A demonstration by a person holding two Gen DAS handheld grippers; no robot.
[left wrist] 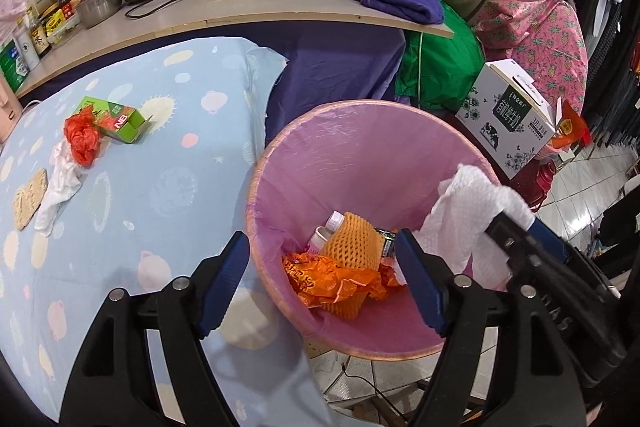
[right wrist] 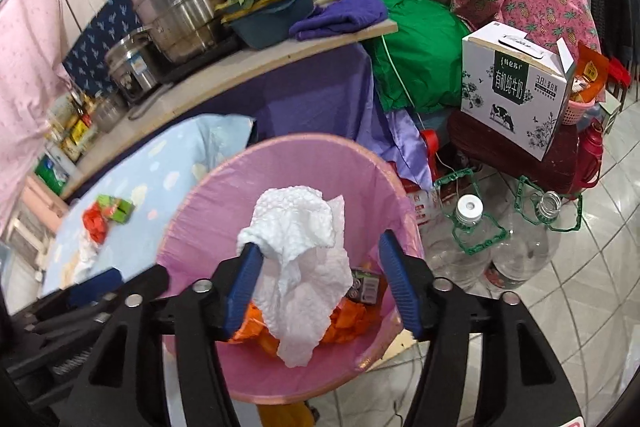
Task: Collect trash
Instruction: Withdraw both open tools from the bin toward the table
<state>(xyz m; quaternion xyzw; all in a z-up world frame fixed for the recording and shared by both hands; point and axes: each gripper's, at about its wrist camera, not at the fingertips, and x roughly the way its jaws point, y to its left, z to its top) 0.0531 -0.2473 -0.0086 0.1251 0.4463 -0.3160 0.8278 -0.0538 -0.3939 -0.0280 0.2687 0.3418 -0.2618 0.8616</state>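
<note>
Trash bin (right wrist: 200, 211), lined with a pink bag, seen from above by both of my grippers. My right gripper (right wrist: 320, 283) stands spread over the bin mouth; a crumpled white paper towel (right wrist: 296, 251) hangs off its left pad, clear of the right pad, not pinched. My left gripper (left wrist: 320, 283) is likewise spread and holds nothing, one finger over the blue patterned cloth (left wrist: 160, 163), the other over the bin. Inside the bin lie an orange wrapper (left wrist: 332, 279), an orange foam net (left wrist: 352, 239) and a small bottle (left wrist: 326, 229). On the cloth remain a green carton (left wrist: 120, 119), a red bag (left wrist: 82, 137) and a white tissue (left wrist: 60, 187).
</note>
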